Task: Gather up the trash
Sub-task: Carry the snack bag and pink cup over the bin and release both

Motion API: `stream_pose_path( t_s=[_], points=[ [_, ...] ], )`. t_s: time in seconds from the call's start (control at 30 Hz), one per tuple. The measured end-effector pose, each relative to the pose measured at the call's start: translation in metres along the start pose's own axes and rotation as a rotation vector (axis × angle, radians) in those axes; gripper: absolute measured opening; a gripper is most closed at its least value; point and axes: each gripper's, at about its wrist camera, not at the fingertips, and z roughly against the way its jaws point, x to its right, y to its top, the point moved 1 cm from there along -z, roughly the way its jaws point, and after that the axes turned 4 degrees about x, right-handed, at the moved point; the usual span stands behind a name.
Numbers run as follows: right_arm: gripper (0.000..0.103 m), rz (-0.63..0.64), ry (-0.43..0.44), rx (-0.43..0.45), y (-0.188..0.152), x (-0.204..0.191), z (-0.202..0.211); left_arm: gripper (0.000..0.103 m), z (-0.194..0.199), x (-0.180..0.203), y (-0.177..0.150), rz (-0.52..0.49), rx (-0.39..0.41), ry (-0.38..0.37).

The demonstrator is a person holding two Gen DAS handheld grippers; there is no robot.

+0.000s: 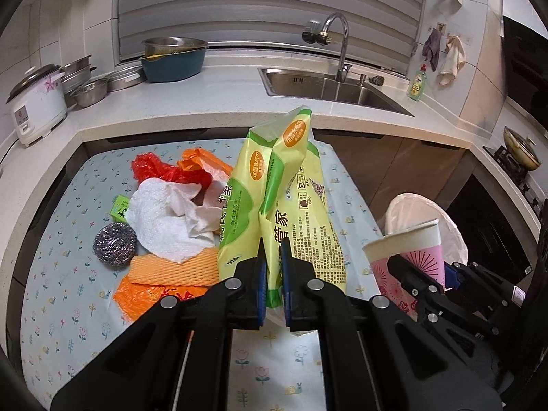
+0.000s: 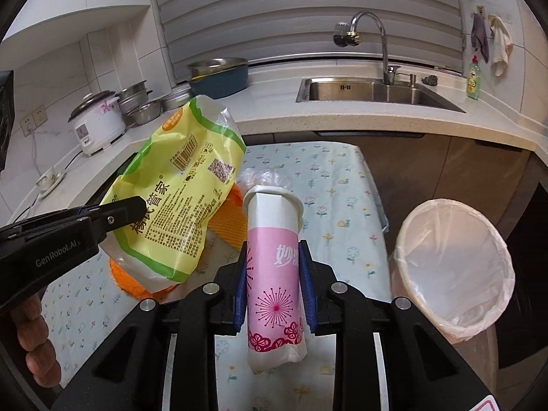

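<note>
My left gripper [image 1: 273, 251] is shut on the lower edge of an empty yellow-green tissue wrapper [image 1: 274, 178], which it holds upright above the flowered tablecloth [image 1: 68, 291]. From the right wrist view the wrapper [image 2: 185, 185] hangs at the left, pinched by the left gripper [image 2: 132, 207]. The right gripper [image 2: 274, 257] is shut on a crushed pink and white paper cup [image 2: 274, 226], lifted off the table with its mouth pointing away. The cup [image 1: 407, 250] and the right gripper [image 1: 428, 272] also appear at the right of the left wrist view. A white-lined trash bin [image 2: 452, 267] stands right of the table.
Left on the cloth lie a white paper towel [image 1: 167, 219], a steel scourer [image 1: 114, 245], an orange foam net [image 1: 171, 267], red [image 1: 154, 167] and orange [image 1: 144, 294] plastic bags and a green box [image 1: 120, 207]. Behind are a counter, sink [image 1: 328, 85] and rice cooker [image 1: 34, 102].
</note>
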Motion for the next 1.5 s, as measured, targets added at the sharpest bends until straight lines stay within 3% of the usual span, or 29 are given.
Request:
stream_pose_path(
  t_s=[0.3,0.57,0.77,1.2,1.5],
  points=[
    [0.025,-0.079,-0.117,0.063,0.006,0.069,0.039,0.006,0.007,0.069,0.013,-0.076,0.028,-0.110],
    [0.025,-0.142,-0.214,0.069,0.000,0.120,0.046,0.006,-0.012,0.115,0.017,-0.126,0.010,-0.177],
    [0.025,-0.169,-0.254,0.060,-0.002,0.144,0.038,0.006,-0.031,0.127,0.027,-0.111,-0.017,-0.221],
    [0.025,-0.247,-0.318,0.029,-0.002,0.195,0.013,0.008,-0.101,0.193,0.035,-0.169,-0.114,-0.351],
    [0.027,-0.267,-0.324,0.022,0.003,0.212,-0.001,0.013,-0.124,0.204,0.036,-0.157,-0.133,-0.374]
  ],
)
